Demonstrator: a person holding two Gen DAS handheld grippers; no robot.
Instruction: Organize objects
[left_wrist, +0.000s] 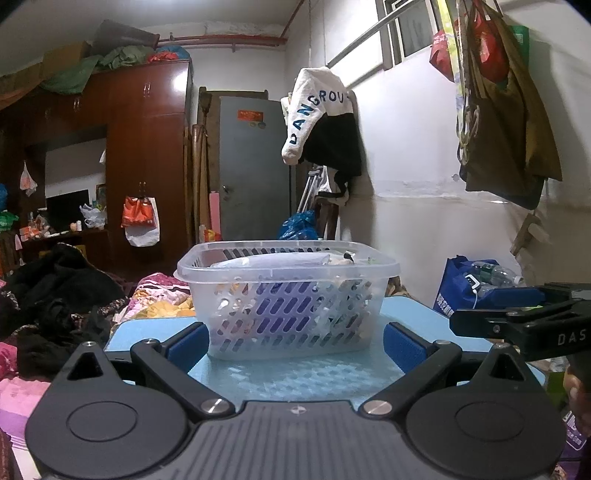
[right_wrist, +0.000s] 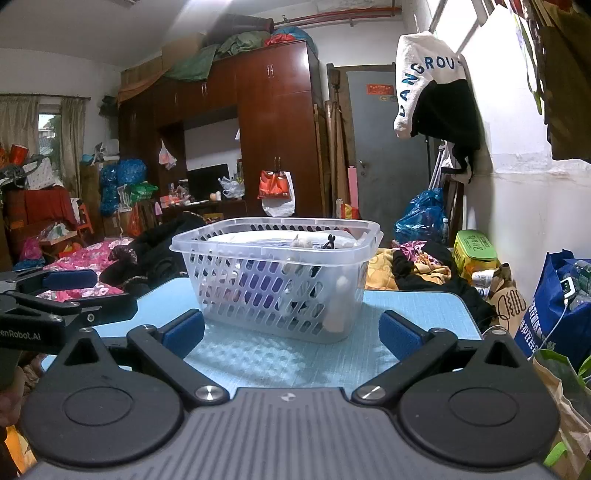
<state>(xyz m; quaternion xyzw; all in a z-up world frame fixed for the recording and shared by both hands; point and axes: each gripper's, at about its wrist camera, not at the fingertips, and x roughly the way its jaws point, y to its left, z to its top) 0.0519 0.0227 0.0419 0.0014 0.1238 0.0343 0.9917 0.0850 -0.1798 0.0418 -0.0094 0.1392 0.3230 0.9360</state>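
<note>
Basket (left_wrist: 288, 295), filled, sitting on table (left_wrist: 295, 373) ahead of left claw (left_wrist: 295, 341) and right claw (right_wrist: 291, 334), both gaping wide, empty, likely awaiting a grasp.

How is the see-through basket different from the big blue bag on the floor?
The basket is clear hard plastic with slots; the blue bag is solid soft fabric with white lettering. The basket sits on the blue table; the bag stands lower beside it. Both hold things.

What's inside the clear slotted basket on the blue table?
The basket already holds things: a pale flat package near the top, a small black item and white pieces against the wall. Lower contents show only as blurred shapes through the slots; unidentifiable.
</note>
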